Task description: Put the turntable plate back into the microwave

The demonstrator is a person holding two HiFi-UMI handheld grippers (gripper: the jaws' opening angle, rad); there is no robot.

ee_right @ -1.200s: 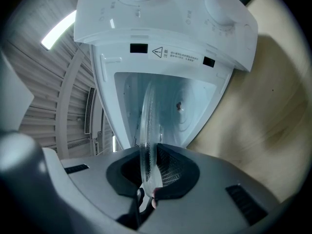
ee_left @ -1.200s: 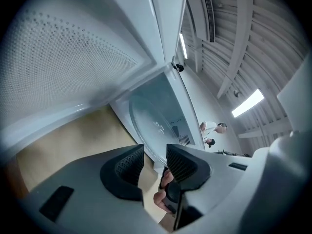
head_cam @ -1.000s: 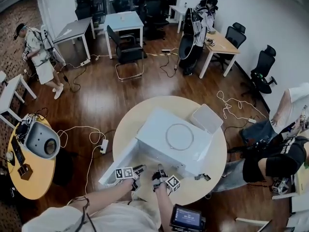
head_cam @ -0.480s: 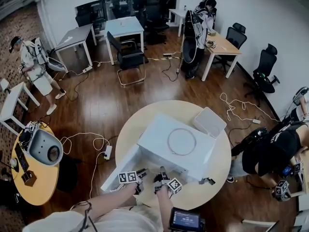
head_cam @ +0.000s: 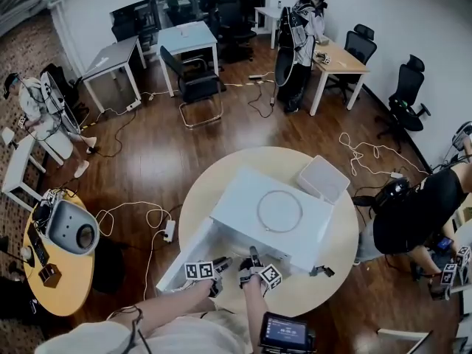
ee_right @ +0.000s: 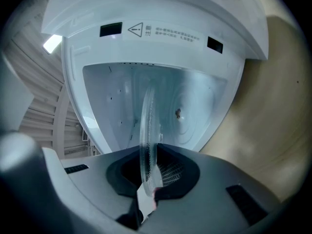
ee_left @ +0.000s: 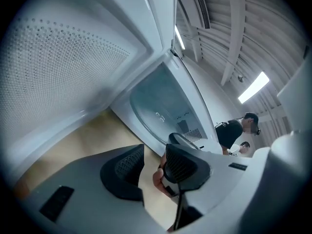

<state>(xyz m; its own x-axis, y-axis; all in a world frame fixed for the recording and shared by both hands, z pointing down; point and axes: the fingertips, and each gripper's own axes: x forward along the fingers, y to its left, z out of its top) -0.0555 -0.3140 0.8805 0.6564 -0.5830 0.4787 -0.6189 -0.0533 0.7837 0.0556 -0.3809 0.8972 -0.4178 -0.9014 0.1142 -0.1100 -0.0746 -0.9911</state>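
Note:
A white microwave point(head_cam: 273, 220) stands on the round table point(head_cam: 332, 268) with its door point(head_cam: 184, 260) swung open to the left. My right gripper point(head_cam: 252, 257) is at the cavity mouth, shut on the rim of the clear glass turntable plate point(ee_right: 147, 126). In the right gripper view point(ee_right: 152, 172) the plate shows edge-on and reaches into the cavity point(ee_right: 195, 101), beside the drive stub point(ee_right: 178, 113) on the floor. Just left of it, by the door, my left gripper point(head_cam: 219, 265) is open. Nothing lies between its pads point(ee_left: 124, 165) in the left gripper view.
A thin ring point(head_cam: 279, 211) lies on top of the microwave. A white lidded box point(head_cam: 322, 179) sits at the table's far right and a small dark object point(head_cam: 321, 271) near its front edge. A person point(head_cam: 413, 212) bends close to the table's right side.
My right gripper has edged forward towards the cavity with the plate. The left gripper has stayed by the door, rolling slightly.

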